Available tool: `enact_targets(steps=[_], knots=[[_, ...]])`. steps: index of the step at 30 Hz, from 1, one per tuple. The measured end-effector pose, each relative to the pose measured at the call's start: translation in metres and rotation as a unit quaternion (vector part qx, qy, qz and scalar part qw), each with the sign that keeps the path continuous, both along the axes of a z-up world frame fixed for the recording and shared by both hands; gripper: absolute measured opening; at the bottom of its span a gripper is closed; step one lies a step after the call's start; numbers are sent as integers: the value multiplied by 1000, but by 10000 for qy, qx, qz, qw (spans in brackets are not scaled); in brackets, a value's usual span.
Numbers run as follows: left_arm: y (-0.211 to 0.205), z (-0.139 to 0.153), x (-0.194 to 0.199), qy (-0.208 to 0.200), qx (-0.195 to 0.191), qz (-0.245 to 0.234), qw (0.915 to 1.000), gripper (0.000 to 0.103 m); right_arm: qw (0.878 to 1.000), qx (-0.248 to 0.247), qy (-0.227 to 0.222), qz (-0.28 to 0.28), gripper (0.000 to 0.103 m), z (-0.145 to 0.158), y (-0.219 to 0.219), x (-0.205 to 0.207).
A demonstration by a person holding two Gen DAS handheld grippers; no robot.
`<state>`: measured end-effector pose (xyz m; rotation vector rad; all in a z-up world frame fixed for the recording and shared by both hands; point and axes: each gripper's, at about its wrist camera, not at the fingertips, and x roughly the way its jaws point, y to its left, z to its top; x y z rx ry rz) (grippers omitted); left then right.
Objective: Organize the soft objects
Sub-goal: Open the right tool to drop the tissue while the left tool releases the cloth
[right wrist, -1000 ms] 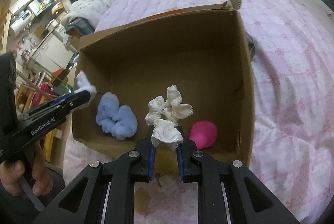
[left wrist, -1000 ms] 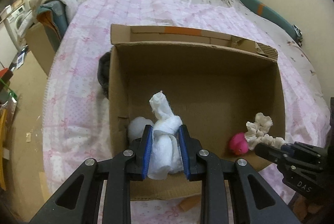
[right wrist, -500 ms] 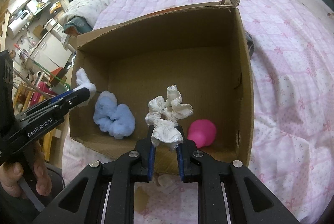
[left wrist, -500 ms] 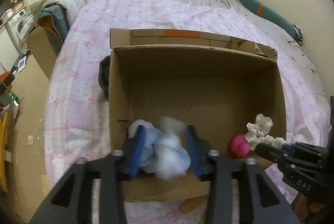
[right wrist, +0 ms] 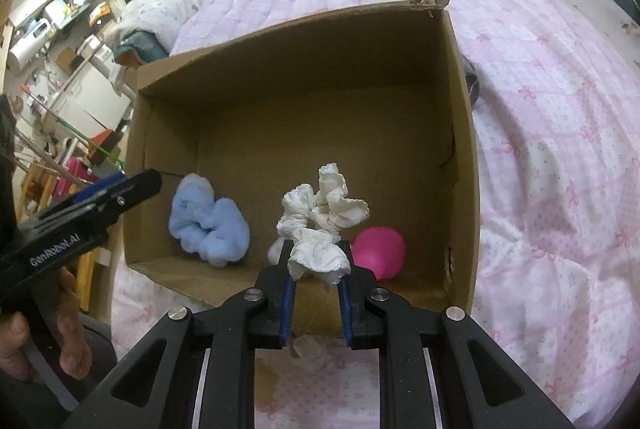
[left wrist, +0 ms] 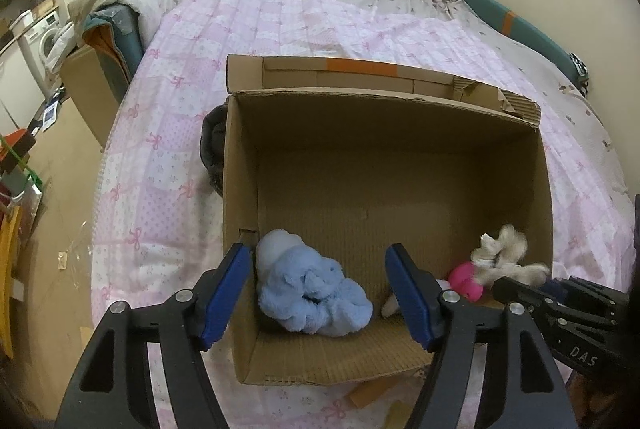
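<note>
An open cardboard box (left wrist: 240,189) (right wrist: 464,133) stands on a pink quilted bed. Inside lie a fluffy blue soft thing (left wrist: 312,293) (right wrist: 208,225), a pink soft toy (left wrist: 464,279) (right wrist: 380,253) and a small white cloth piece (left wrist: 390,305) (right wrist: 274,251). My left gripper (left wrist: 320,285) is open and empty above the box's near left corner. My right gripper (right wrist: 316,269) is shut on a white frilly cloth bundle (right wrist: 320,217) (left wrist: 504,253) over the box's near edge, next to the pink toy.
The pink quilt (left wrist: 280,29) (right wrist: 560,109) covers the bed around the box. A dark object (left wrist: 210,145) lies against the box's left outer wall. A second cardboard box (left wrist: 84,85) stands by the bed on the left. Cluttered floor and shelves (right wrist: 60,29) lie further left.
My left gripper opened and the white cloth it held dropped into the box; it now lies mostly hidden near the blue thing. The right gripper keeps holding its bundle and has barely moved.
</note>
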<state>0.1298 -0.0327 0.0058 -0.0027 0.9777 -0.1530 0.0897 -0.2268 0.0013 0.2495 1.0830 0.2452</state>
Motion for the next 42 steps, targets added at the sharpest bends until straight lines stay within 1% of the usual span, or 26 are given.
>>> enact_targets(steps=[1,2,3,4,5,7,13,20,24,26,32,37,41,42], knots=[[0,0,0,2,3,2,10000,68,10000,43,13,-18,27,0,-1,0],[0,0,0,-4,19,-1,10000,68,10000,33,36,-71,40,-1,-2,1],[0,0,0,-8,31,-5,10000,68,9999,-26,36,-143,69,-2,-3,1],[0,1,0,-8,34,-10,10000,68,9996,-95,11,-249,80,-2,-4,1],[-1,1,0,-12,34,-4,10000,68,9993,-84,-50,-361,82,-1,-7,1],[-1,0,0,-20,53,-8,10000,68,9990,21,-97,-436,82,2,-11,3],[-2,0,0,-36,37,10,10000,68,9985,58,-85,-541,82,2,-16,3],[2,4,-7,-249,47,117,9996,68,9985,39,-111,-539,82,2,-15,2],[7,8,-12,-251,43,196,9995,68,9984,-16,-121,-558,82,4,-15,0],[10,12,-17,-277,31,223,9994,68,9982,-31,-114,-590,82,5,-16,-2],[17,23,-38,-429,187,226,9986,68,9977,-179,-127,-647,82,5,-18,-10],[28,30,-55,-507,228,394,9977,68,9972,-267,-193,-665,82,10,-20,-20],[35,33,-71,-533,260,484,9971,68,9971,-254,-211,-683,82,14,-22,-29],[35,33,-75,-531,291,481,9970,68,9975,-163,-157,-669,82,13,-24,-30]])
